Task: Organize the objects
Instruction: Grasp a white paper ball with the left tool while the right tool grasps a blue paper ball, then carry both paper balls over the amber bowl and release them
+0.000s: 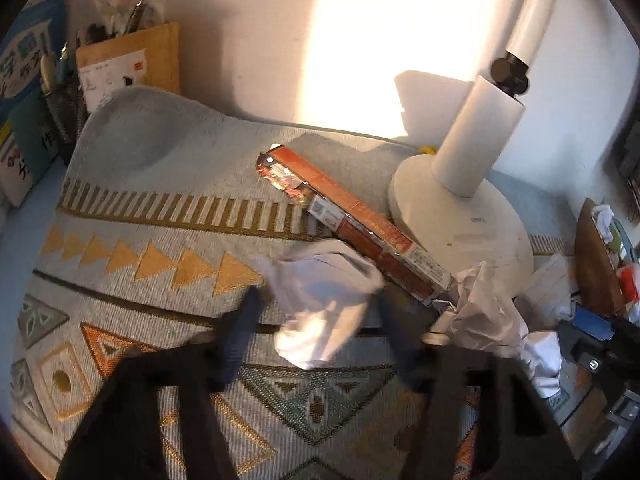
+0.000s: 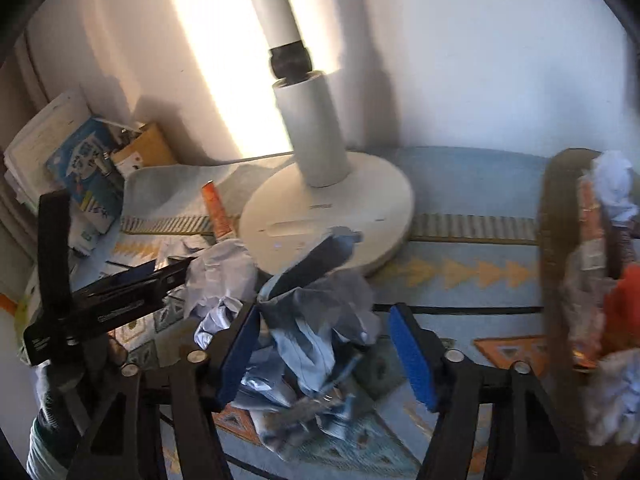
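Note:
A crumpled white paper ball lies on the patterned mat, and my left gripper is shut on it, a blurred finger meeting each side. In the right wrist view the left gripper comes in from the left with that paper at its tip. My right gripper stands open around a crumpled bluish-white wad. Its left pad touches the wad, while a narrow gap shows at the right pad. A long orange packet leans against the lamp base.
Another crumpled paper lies by the lamp base. At the right a brown basket holds wrappers and paper. Books, a mesh pen holder and a yellow box stand at the back left by the wall.

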